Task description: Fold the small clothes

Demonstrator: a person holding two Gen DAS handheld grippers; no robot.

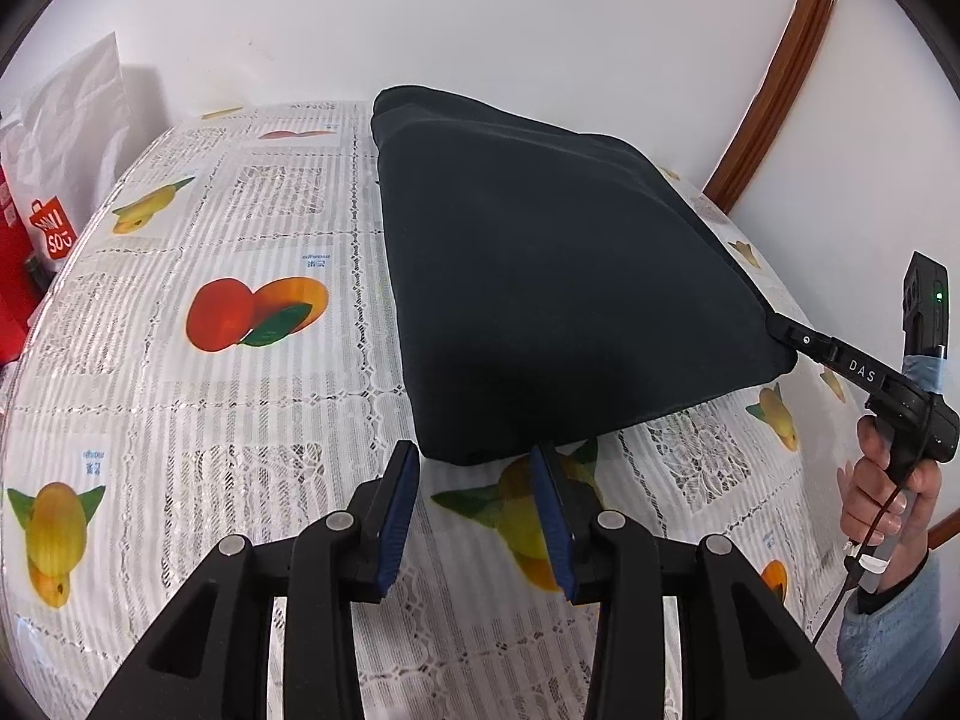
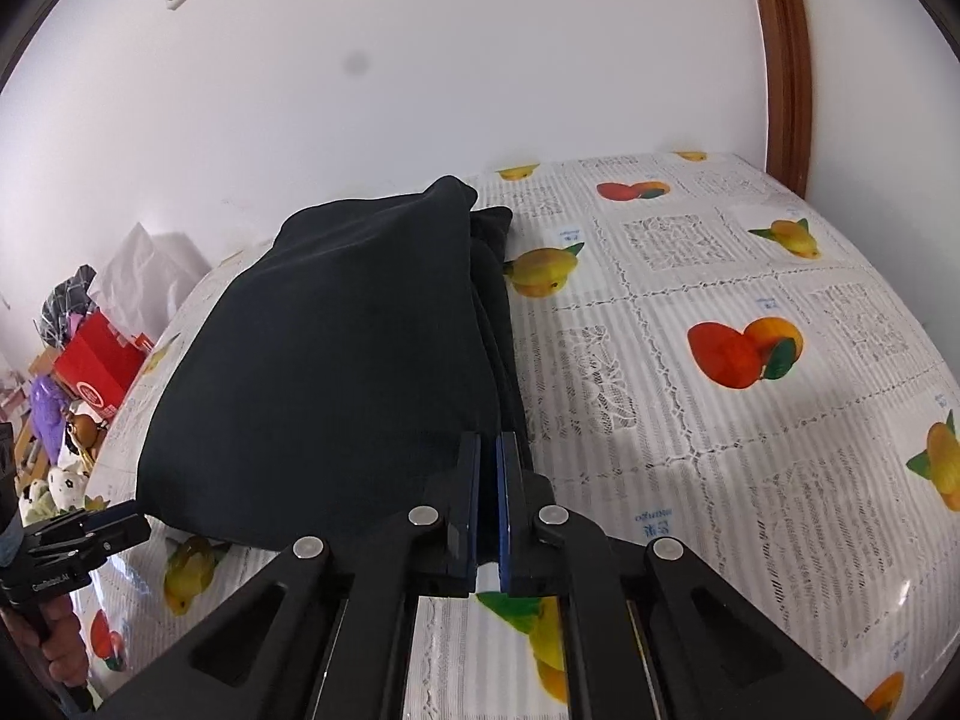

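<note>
On the tablecloth, dark folded garment, smooth

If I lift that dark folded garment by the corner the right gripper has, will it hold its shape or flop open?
The dark garment will probably sag: its soft layers bulge and droop at the edges. The right gripper pinches only one near corner, so the layers may peel apart. The left gripper stands open at the other corner. On the glossy tablecloth it would likely slide easily.

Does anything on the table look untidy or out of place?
Only slightly: the dark folded garment has a bunched edge sticking out along one side instead of lying flush. The fruit-print tablecloth shows no spill or damage.
</note>
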